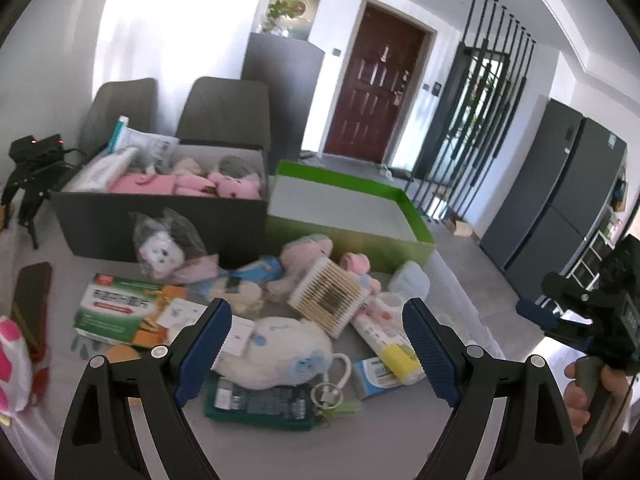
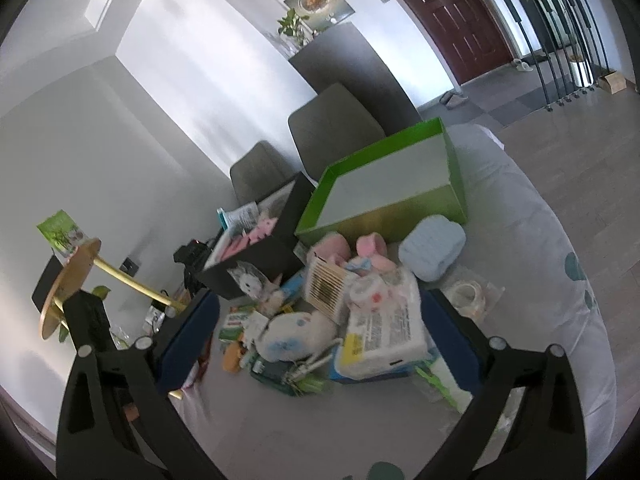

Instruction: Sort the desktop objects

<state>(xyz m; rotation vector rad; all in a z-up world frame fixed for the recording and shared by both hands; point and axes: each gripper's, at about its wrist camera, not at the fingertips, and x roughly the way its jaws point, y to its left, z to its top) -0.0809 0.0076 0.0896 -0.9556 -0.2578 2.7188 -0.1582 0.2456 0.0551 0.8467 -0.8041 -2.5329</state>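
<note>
Green box [image 1: 352, 236] sat far right of the clutter; left gripper [image 1: 316, 344] and right gripper [image 2: 320, 344] both gaped, holding nothing.

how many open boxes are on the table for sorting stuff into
2. The dark box stands at the back left, already holding pink plush toys and packets. The green box sits right beside it on the right; what shows of its inside is bare. Clutter could hide smaller ones.

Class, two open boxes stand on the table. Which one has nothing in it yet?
The green box, on the right: only its bare pale floor shows inside. The dark box beside it already holds pink plush toys and packets.
</note>
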